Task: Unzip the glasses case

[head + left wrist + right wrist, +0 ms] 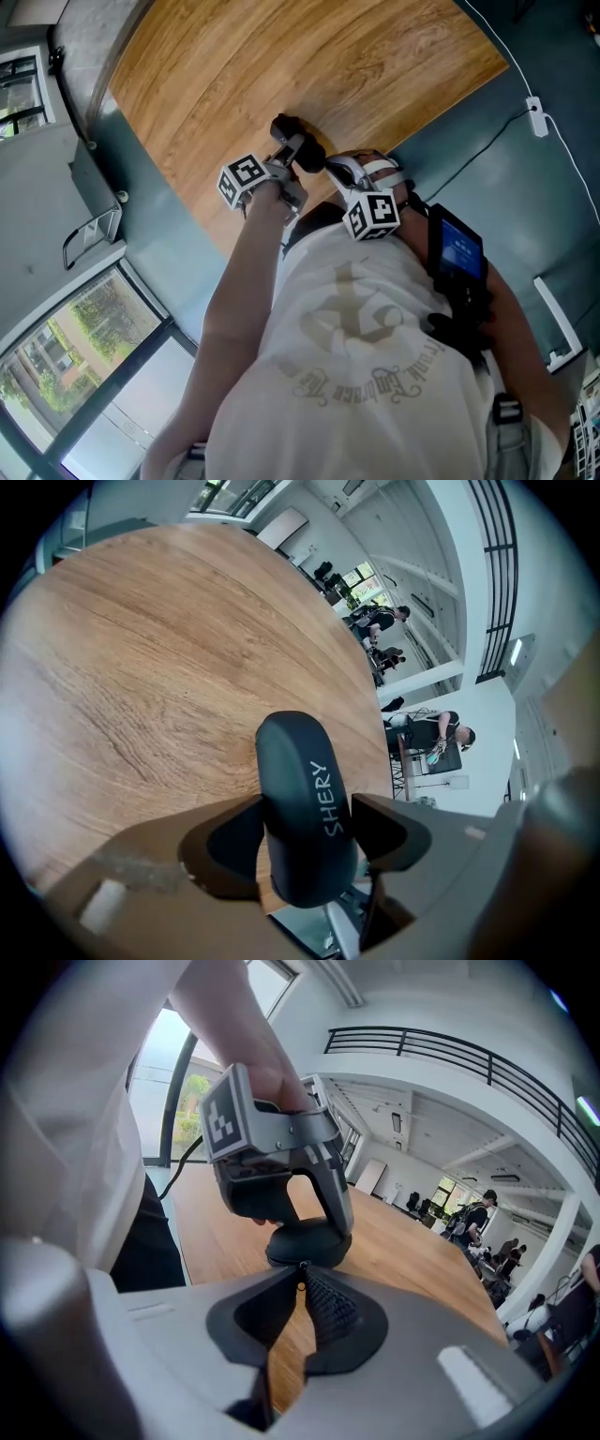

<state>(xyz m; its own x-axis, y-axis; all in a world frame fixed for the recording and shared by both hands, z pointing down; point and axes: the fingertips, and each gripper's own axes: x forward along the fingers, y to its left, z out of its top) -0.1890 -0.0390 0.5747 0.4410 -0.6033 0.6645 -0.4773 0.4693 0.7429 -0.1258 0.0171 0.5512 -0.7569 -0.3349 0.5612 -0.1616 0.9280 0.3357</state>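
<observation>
Glasses case (302, 799), dark, hard shell, is clamped across its middle by the left gripper (293, 150), with a pad pressed on each long side. It is held at the near edge of the wooden table (281, 56); whether it touches the wood is not clear. No open gap is seen along the case, so the zip is judged closed or barely started.

In the head view the left gripper comes in from 7 o'clock of the case and the right gripper (301, 1275) from 4 o'clock. The right gripper's jaws are closed tip to tip just at the case's near end, and a tiny ring, taken to be the zipper pull (300, 1266), is pinched there.

Step in hand: pull gripped, case braced, unzipping about to be done. For the next move, the pull needs to be drawn round the seam while the case is kept clamped. The pinch is small, so a slip is likely if the pull is tugged off the seam line.
</observation>
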